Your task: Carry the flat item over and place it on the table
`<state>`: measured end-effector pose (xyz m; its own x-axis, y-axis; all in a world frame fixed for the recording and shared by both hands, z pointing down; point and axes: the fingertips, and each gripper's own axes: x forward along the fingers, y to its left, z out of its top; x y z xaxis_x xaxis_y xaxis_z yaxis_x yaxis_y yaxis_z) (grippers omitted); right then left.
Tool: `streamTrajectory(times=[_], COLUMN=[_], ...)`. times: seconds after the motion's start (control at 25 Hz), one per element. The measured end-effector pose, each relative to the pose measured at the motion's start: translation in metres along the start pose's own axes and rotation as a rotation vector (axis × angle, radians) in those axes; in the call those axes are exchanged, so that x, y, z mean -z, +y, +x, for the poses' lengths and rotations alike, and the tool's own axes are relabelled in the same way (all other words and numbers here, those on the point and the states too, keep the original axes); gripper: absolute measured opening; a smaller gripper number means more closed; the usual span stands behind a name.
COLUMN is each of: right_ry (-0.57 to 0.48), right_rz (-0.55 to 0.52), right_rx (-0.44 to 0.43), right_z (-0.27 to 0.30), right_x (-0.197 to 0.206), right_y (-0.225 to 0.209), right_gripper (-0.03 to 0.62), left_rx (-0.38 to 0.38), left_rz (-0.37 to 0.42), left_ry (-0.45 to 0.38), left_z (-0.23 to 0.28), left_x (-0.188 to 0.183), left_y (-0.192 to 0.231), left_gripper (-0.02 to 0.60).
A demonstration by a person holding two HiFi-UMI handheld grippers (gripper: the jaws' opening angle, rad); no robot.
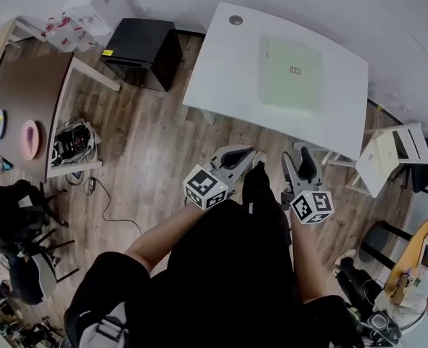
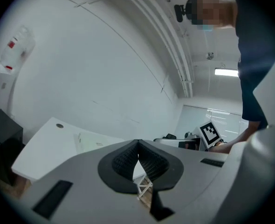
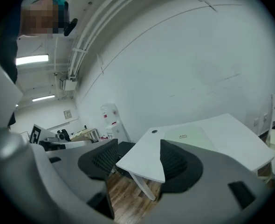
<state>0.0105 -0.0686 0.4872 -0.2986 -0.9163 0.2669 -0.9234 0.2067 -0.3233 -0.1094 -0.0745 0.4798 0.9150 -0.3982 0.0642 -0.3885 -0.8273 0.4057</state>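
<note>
A pale green flat item (image 1: 290, 73) lies on the white table (image 1: 221, 71) in front of me. The left gripper view shows it (image 2: 93, 141) on the table's top (image 2: 44, 143); in the right gripper view it (image 3: 193, 136) also lies flat there (image 3: 230, 129). Both grippers hang over the wooden floor, short of the table's near edge. My left gripper (image 1: 237, 155) is shut, its pads (image 2: 137, 146) touching with nothing between them. My right gripper (image 1: 301, 162) stands open and empty (image 3: 137, 157).
A black cabinet (image 1: 141, 49) stands left of the white table. A brown table (image 1: 25, 100) with plates is at far left, with cables (image 1: 72, 140) on the floor beside it. A white stool (image 1: 392, 154) stands at the right. Dark office chairs (image 1: 18, 216) sit lower left.
</note>
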Motion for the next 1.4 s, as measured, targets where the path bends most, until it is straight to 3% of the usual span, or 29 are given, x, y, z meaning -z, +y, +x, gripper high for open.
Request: streamTrajectory(times=[0.08,0.2,0.24,0.32,0.56,0.68,1.0,1.12,1.28,1.4], right_ry=[0.0,-0.046,-0.071,-0.104,-0.176,-0.177,-0.172,-0.167,-0.167,-0.184], right_rz=[-0.037,-0.098,-0.123,-0.158,-0.16,-0.164,-0.219,-0.236,-0.242,-0.256], right_rx=[-0.009,-0.015,-0.009,0.014,0.016,0.041,0.069,0.059,0.049,0.038], right_z=[-0.01,-0.026,-0.031,-0.041,-0.092,-0.12,-0.227,-0.26,-0.292,-0.31], right_x=[-0.005,-0.017,-0.021,-0.025,-0.025,-0.02,0.009,0.027,0.049,0.057], right_y=[0.018,0.039,0.044,0.051,0.067,0.068,0.073,0.079,0.091,0.097], right_gripper=[0.27,0.065,0.048,0.043,0.044,0.043,0.043,0.041,0.041,0.041], left_rx=[0.002,-0.025,-0.047,-0.09,-0.221,-0.241,-0.317,-0.361,-0.378,-0.372], left_rz=[0.011,-0.039,-0.049,-0.029,0.137,0.155,0.291,0.322,0.322,0.363], left_ry=[-0.026,-0.049,-0.048,-0.051,-0.096,-0.1,-0.12,-0.102,-0.091,-0.072], left_z=[-0.004,-0.007,-0.009,-0.014,-0.023,-0.02,-0.024,-0.036,-0.05,-0.053], left_x=[-0.002,-0.002,-0.002,-0.005,-0.018,-0.012,0.031,0.054,0.073,0.084], left_y=[-0.019,-0.034,-0.037,-0.046,-0.091,-0.122,-0.237,-0.267,-0.296,-0.316], left_gripper=[0.014,0.014,0.014,0.014,0.014,0.014,0.014,0.014,0.014,0.015])
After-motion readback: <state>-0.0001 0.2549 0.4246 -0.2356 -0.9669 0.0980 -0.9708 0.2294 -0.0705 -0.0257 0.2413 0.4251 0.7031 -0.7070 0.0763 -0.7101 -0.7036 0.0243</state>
